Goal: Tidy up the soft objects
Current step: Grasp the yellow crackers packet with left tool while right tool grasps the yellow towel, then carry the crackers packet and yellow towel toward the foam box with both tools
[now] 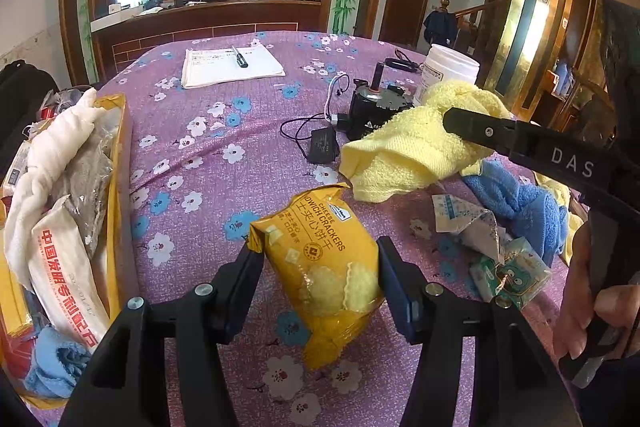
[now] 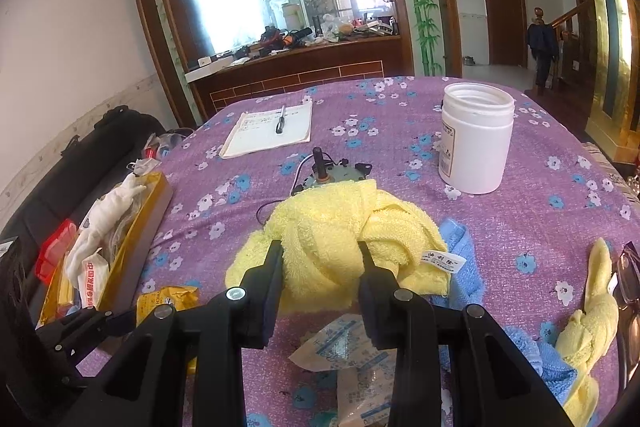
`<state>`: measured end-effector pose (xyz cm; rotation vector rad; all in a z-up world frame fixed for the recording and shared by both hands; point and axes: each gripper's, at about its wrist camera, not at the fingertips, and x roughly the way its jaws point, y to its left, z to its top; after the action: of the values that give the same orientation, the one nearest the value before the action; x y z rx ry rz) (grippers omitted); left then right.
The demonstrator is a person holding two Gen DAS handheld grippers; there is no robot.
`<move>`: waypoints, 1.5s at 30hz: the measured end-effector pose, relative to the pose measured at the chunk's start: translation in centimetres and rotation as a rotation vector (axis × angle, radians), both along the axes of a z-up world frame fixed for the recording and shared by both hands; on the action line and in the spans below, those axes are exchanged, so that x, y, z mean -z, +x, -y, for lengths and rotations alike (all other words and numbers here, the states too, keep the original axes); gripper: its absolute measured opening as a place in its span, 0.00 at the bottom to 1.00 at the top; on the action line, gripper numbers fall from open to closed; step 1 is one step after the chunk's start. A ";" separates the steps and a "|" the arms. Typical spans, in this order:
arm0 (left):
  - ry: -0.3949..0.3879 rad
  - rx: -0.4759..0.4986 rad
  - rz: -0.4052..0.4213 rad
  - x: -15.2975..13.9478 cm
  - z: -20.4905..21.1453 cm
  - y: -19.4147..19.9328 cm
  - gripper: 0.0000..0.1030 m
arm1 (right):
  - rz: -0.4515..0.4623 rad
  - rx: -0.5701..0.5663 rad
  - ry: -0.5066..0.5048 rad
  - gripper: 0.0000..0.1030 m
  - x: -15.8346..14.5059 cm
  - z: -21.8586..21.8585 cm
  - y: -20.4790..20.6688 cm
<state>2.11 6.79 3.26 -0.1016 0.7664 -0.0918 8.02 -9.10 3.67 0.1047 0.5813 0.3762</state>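
Note:
My left gripper (image 1: 320,263) is shut on a yellow cheese cracker packet (image 1: 320,259) and holds it just over the purple flowered tablecloth (image 1: 208,155). My right gripper (image 2: 322,263) is shut on a knotted yellow towel (image 2: 332,243) and lifts it above the table; the towel also shows in the left wrist view (image 1: 416,143) with the right gripper's finger (image 1: 480,129) on it. A blue towel (image 1: 520,199) lies on the cloth at the right. A yellow box (image 1: 116,163) at the left holds a white cloth (image 1: 48,155), packets and a blue cloth (image 1: 56,359).
A small motor with wires (image 1: 368,107), a white jar (image 2: 476,139), a notepad with a pen (image 2: 272,131), crumpled sachets (image 1: 468,223), a green tissue pack (image 1: 512,275), a second knotted yellow towel (image 2: 592,315) and glasses (image 2: 632,279) are on the table.

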 end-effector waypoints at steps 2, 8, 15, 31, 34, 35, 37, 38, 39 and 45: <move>-0.003 0.000 0.001 0.0 -0.1 -0.1 0.55 | 0.002 -0.002 0.003 0.35 -0.1 0.1 -0.1; -0.003 -0.004 0.004 0.0 -0.1 0.0 0.55 | 0.018 -0.011 0.017 0.35 -0.4 0.2 -0.5; 0.009 -0.004 0.009 -0.1 0.0 0.0 0.55 | 0.027 -0.021 0.013 0.35 -0.5 0.0 -0.7; 0.015 0.026 0.010 0.0 0.6 0.1 0.55 | 0.030 -0.041 0.012 0.35 -0.4 -0.1 -0.6; 0.015 0.028 0.006 0.0 0.6 0.1 0.55 | 0.025 -0.046 0.013 0.35 -0.3 -0.1 -0.5; 0.013 0.029 0.005 0.0 0.6 0.1 0.55 | 0.022 -0.046 0.013 0.35 -0.3 -0.1 -0.5; 0.013 0.027 0.007 0.0 0.5 0.1 0.55 | 0.019 -0.048 0.013 0.35 -0.2 -0.1 -0.4; 0.010 0.026 0.009 0.0 0.5 0.1 0.55 | 0.019 -0.048 0.014 0.35 -0.2 -0.1 -0.4; 0.008 0.026 0.012 -0.1 0.4 0.1 0.55 | 0.020 -0.047 0.015 0.35 -0.3 -0.1 -0.4; 0.008 0.026 0.032 -0.4 0.3 -0.2 0.55 | 0.026 -0.037 0.025 0.35 -0.4 0.3 -0.4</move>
<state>1.91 6.46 3.63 -0.0820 0.7365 -0.1145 7.65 -9.36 4.11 0.1129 0.5535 0.4198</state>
